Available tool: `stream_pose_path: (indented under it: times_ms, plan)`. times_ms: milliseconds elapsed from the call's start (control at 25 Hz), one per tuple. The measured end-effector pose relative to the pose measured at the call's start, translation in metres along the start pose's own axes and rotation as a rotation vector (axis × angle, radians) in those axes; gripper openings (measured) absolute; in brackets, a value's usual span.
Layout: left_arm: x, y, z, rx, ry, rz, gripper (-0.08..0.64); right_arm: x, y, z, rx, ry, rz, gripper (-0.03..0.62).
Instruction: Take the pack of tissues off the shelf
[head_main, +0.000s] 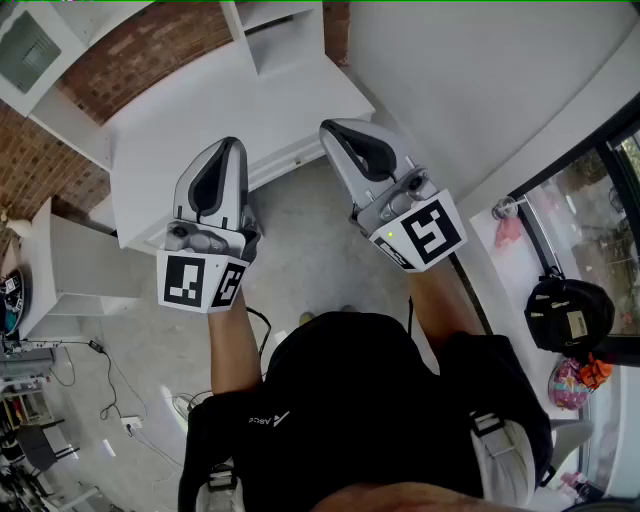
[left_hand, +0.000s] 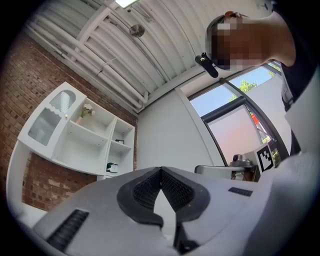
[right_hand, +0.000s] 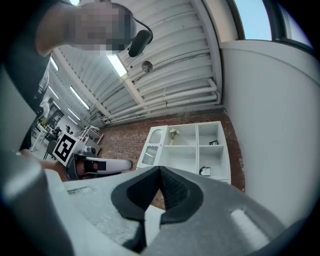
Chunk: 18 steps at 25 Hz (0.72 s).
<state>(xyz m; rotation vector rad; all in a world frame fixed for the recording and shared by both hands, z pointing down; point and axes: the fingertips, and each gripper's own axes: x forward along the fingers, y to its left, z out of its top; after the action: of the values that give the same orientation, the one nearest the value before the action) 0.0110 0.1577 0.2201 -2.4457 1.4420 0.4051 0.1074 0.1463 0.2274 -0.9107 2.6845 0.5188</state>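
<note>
Both of them are clenched with nothing in them: the left hand-held gripper (head_main: 230, 146) has its jaws pressed tip to tip, and so has the right hand-held gripper (head_main: 335, 128). They are held up in front of the person, side by side and apart from each other, and well apart from the white shelf (right_hand: 196, 150) against the brick wall (right_hand: 125, 137).

The pack of tissues (right_hand: 205, 171), as far as I can make out so small a thing, sits in the lower right-hand compartment. It is not yet touched.

From where I stand, the first risk is simple. If a hand-held gripper goes in with the jaws pressed together like that, it will only prod the pack and push it deeper into the compartment or off its edge. The jaws need to be parted before they reach it.

The second risk is picking the wrong thing. There is a small dark thing (right_hand: 214, 143) in the compartment just above, and at this range the two look alike.

The compartment also looks narrow, so parted jaws coming in at a tilt could catch on the divider or the board above. A careless swing could reach the flowers (right_hand: 173, 133) higher up. And a soft pack pinched at one corner could well sag or slip out on the way back.
</note>
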Motion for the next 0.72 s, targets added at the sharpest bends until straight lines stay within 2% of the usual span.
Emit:
stream_pose_path:
  times_ms: [240, 480, 520, 720]
  plan:
    - [0.011, -0.008, -0.002, 0.007, -0.001, 0.001, -0.002, -0.004, -0.011, 0.005, 0.002, -0.015, 0.016, 0.002]
    - [0.029, -0.020, -0.009, 0.021, -0.003, 0.017, -0.002, -0.011, -0.037, 0.009, -0.007, -0.040, -0.006, 0.009]
    - [0.032, -0.022, -0.010, 0.024, -0.004, 0.022, -0.002, -0.011, -0.040, 0.009, -0.009, -0.041, -0.001, 0.049]
    - [0.047, -0.027, -0.017, 0.040, 0.000, 0.039, -0.002, -0.008, -0.056, 0.006, -0.013, -0.041, 0.007, 0.123]
